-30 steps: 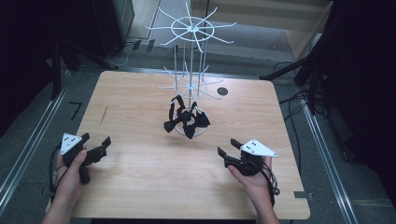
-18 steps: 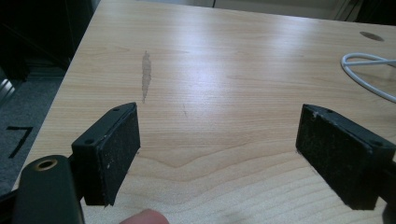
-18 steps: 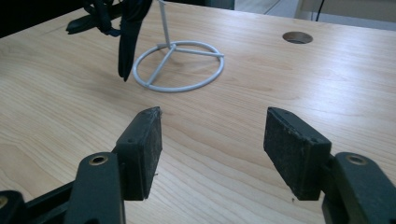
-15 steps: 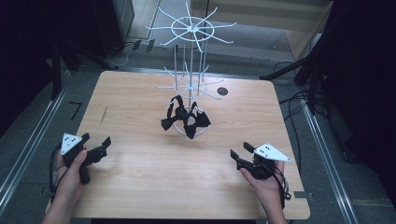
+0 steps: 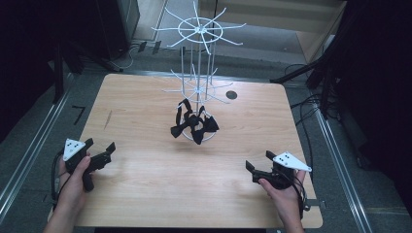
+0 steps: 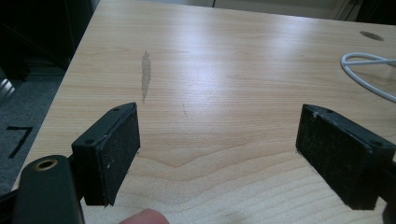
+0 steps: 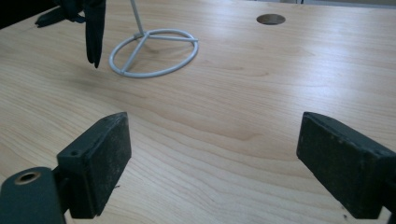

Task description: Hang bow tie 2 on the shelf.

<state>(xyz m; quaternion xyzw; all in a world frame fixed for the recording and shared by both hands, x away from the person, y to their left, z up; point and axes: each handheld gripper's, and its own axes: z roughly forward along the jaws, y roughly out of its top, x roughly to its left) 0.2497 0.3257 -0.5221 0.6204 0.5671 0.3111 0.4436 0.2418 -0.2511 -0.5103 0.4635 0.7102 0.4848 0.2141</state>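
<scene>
The left hand (image 5: 73, 182) comes in from the bottom left, wrapped around the handle of the left claw (image 5: 99, 154), which sits low over the near left part of the surface (image 5: 145, 204). Its jaws stand wide apart with nothing between them. The right hand (image 5: 284, 194) enters at bottom right, holding the right claw (image 5: 260, 165) near the front right edge. Its jaws also gape wide and hold nothing. The two claws are well apart.
</scene>
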